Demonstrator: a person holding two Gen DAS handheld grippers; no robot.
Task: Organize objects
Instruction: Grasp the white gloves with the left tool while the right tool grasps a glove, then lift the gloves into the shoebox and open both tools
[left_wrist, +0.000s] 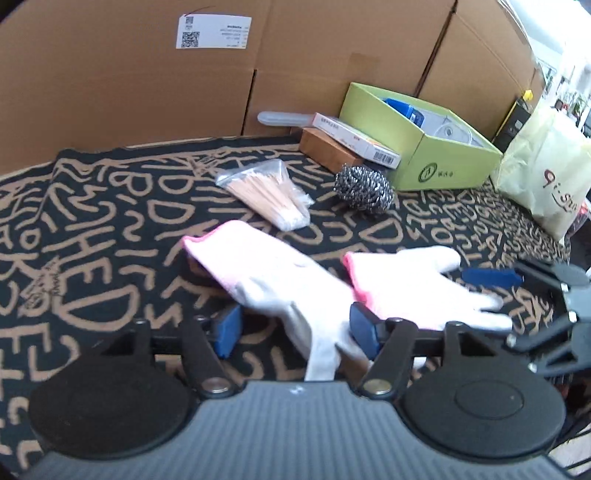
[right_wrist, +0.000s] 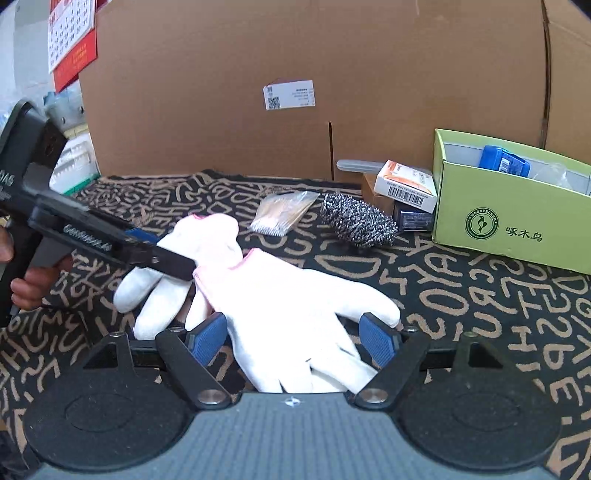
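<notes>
Two white gloves (right_wrist: 280, 306) lie overlapping on the patterned cloth (right_wrist: 480, 295); the left gripper (left_wrist: 295, 332) stands parted, one glove's fingers loose between its pads; the right gripper (right_wrist: 295, 336) gapes around the other glove's fingers, unpressed; a green box (right_wrist: 509, 218) sits beyond, beside a steel scourer (right_wrist: 358, 218).

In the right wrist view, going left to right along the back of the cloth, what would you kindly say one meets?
Bag of sticks → steel scourer → barcoded carton → green box.
</notes>
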